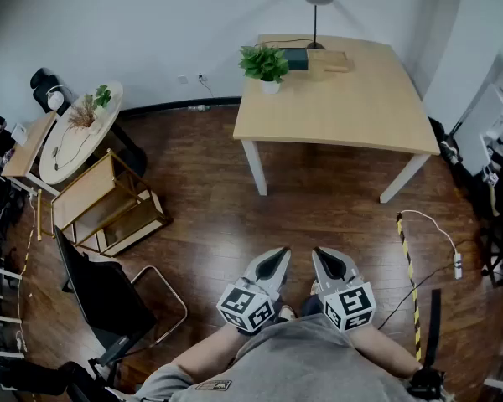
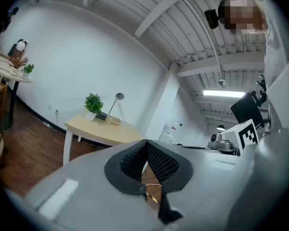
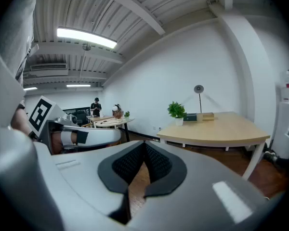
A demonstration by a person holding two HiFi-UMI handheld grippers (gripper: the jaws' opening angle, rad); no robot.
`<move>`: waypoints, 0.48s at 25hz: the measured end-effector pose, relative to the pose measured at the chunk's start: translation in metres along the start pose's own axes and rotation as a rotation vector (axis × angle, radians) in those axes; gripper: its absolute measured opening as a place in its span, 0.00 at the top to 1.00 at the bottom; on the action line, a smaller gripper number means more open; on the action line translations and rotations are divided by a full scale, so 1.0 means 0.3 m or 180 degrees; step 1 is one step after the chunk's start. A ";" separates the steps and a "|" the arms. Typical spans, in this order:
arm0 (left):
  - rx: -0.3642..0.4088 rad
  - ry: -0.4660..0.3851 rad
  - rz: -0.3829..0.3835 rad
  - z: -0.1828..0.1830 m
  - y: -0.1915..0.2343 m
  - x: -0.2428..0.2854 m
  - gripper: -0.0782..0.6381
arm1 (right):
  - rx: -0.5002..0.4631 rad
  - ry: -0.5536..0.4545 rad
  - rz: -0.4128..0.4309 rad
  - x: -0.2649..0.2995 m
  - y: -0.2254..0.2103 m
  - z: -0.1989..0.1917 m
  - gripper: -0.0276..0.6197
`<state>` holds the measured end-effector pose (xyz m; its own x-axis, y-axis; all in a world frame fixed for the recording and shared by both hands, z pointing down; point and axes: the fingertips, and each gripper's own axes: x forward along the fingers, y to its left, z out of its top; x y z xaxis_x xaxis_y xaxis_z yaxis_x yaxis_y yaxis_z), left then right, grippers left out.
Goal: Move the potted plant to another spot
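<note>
We hold left gripper (image 1: pixel 273 268) and right gripper (image 1: pixel 327 266) shut, empty, well short of table (image 1: pixel 352 107); potted plant (image 1: pixel 265 65) at its far-left corner.

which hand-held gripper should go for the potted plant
Left, marginally. Both are shut, empty and far from the table. The potted plant stands at its far left corner, roughly ahead of the left hand-held gripper; the right hand-held gripper sits further right.

Bare wooden floor (image 1: pixel 318 216) runs open up to the table (image 1: pixel 352 115), its near and right top free; potted plant (image 1: pixel 265 64) at the far left corner, dark box (image 1: pixel 295 57) just beside on its right, lamp (image 1: pixel 317 7) beyond; black chair (image 1: pixel 109 296) and wooden rack (image 1: pixel 109 203) crowd the left.
</note>
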<state>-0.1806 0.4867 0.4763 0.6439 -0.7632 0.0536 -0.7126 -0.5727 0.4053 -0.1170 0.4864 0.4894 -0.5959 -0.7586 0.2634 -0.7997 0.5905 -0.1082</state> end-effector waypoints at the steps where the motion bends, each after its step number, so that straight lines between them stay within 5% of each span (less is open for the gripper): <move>1: 0.0009 -0.0005 0.0003 0.002 0.009 0.015 0.89 | 0.0003 -0.0005 -0.0005 0.015 -0.013 0.002 0.95; 12: 0.0133 0.0023 0.0132 0.097 0.222 0.322 0.89 | 0.0029 -0.0014 -0.0002 0.298 -0.277 0.081 0.95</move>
<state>-0.1741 0.3661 0.4820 0.6156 -0.7844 0.0761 -0.7495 -0.5528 0.3642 -0.1057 0.3629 0.4987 -0.5957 -0.7602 0.2594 -0.8007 0.5876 -0.1167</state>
